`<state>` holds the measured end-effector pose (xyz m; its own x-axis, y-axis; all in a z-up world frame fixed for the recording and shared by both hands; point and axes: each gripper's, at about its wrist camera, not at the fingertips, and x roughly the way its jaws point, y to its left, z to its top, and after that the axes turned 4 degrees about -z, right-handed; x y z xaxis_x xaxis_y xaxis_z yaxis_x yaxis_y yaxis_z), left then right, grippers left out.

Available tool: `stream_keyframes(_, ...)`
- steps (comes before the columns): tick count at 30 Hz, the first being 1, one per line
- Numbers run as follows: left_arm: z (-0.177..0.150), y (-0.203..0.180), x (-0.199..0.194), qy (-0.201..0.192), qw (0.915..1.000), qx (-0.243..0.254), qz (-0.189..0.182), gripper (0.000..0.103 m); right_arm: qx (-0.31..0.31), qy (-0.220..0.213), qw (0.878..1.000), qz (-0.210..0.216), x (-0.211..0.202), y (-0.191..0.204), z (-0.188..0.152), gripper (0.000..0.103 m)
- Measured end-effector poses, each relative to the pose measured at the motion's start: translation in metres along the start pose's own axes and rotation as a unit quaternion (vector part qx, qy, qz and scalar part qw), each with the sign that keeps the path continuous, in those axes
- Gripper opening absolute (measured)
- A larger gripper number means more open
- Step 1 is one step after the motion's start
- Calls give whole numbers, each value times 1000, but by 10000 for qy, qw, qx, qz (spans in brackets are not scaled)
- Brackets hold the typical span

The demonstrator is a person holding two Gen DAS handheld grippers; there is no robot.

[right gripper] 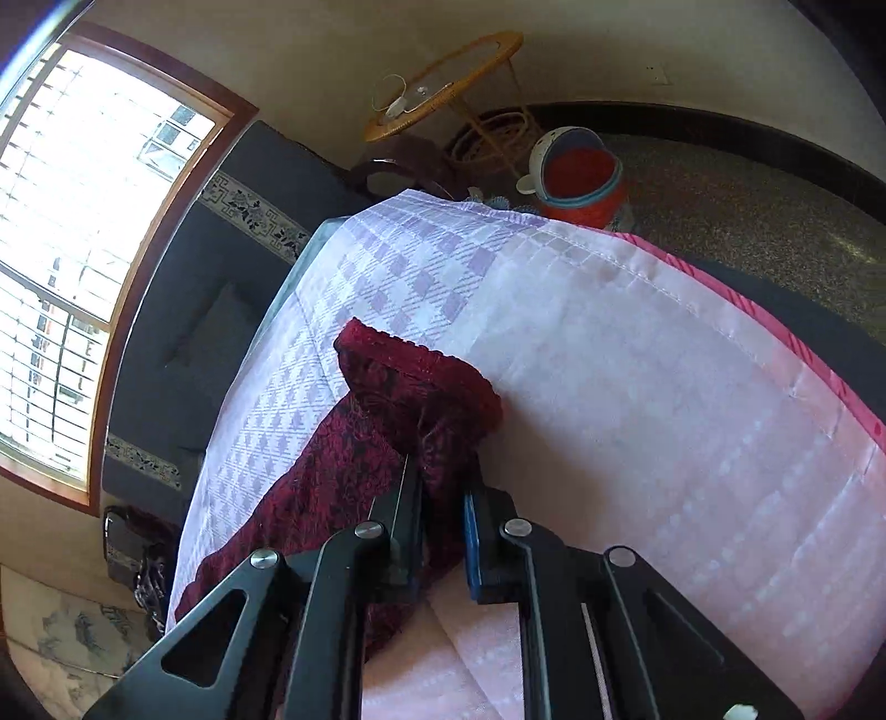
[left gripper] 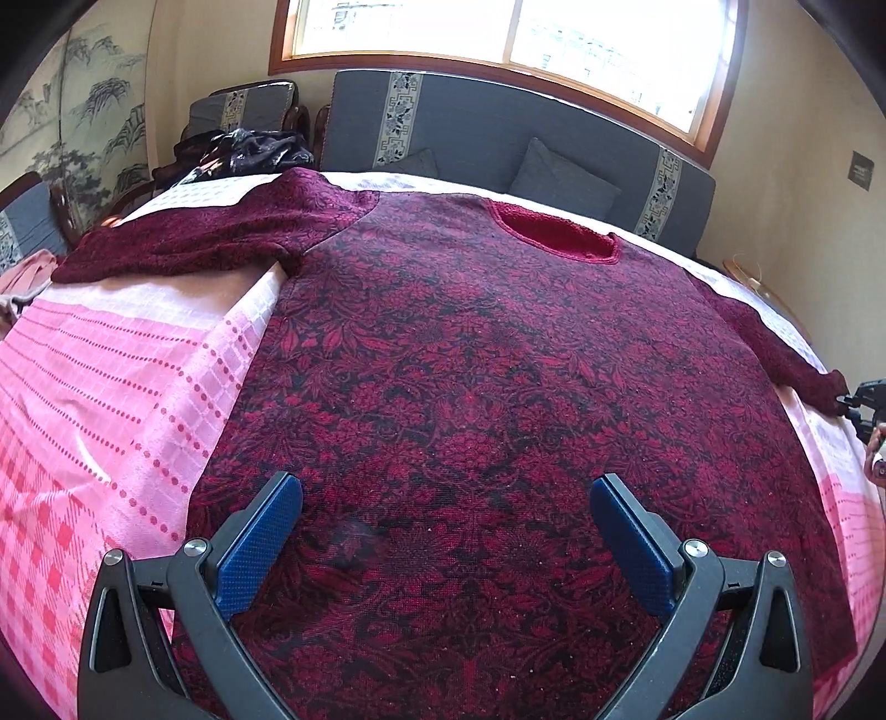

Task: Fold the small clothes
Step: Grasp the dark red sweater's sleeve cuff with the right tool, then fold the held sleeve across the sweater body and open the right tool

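A dark red floral-patterned sweater (left gripper: pixel 470 360) lies flat on a pink checked cloth (left gripper: pixel 111 387), neck opening (left gripper: pixel 559 235) at the far side. Its left sleeve (left gripper: pixel 210 232) stretches out to the left. My left gripper (left gripper: pixel 446 498) is open and empty, hovering over the sweater's lower body. My right gripper (right gripper: pixel 443 498) is shut on the cuff end of the right sleeve (right gripper: pixel 410 382), over the pale cloth (right gripper: pixel 637 387). The right gripper also shows at the right edge of the left wrist view (left gripper: pixel 855 401), at the sleeve's end (left gripper: pixel 814 382).
A grey sofa (left gripper: pixel 498 133) with cushions runs behind the table under a window (left gripper: pixel 509 39). Dark clothes (left gripper: pixel 243 149) lie on a chair at the back left. A wicker side table (right gripper: pixel 443 88) and a red basket (right gripper: pixel 587 177) stand on the floor beyond the cloth's edge.
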<state>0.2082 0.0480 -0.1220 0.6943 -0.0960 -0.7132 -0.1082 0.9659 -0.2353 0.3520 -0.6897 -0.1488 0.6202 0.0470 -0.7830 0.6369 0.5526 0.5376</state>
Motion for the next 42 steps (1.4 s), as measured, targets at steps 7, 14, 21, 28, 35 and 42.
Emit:
stream_keyframes(7, 0, 9, -6, -108, 9996, -208, -172, 103, -885, -450, 9922, 753, -47, 79, -35, 12)
stream_keyframes(14, 6, 16, -33, -347, 9991, -217, -137, 103, -1775, 105, 9627, 2041, -67, 230, -133, 12)
stream_keyframes(21, 13, 48, -64, -388, 9988, -295, -63, 103, -2193, 1068, 9354, 2558, -13, 346, -264, 12)
stream_keyframes(28, 11, 74, -76, -466, 9983, 4, 340, 103, -2493, 1742, 9247, 2291, 47, 390, -382, 12)
stream_keyframes(35, 8, 105, -74, -424, 9981, -292, 342, 103, -2878, 1768, 9166, 2138, 60, 425, -439, 13)
stream_keyframes(42, 26, 146, -77, -503, 9958, -759, 13, 103, -3103, 2182, 8924, 2445, 56, 432, -466, 52)
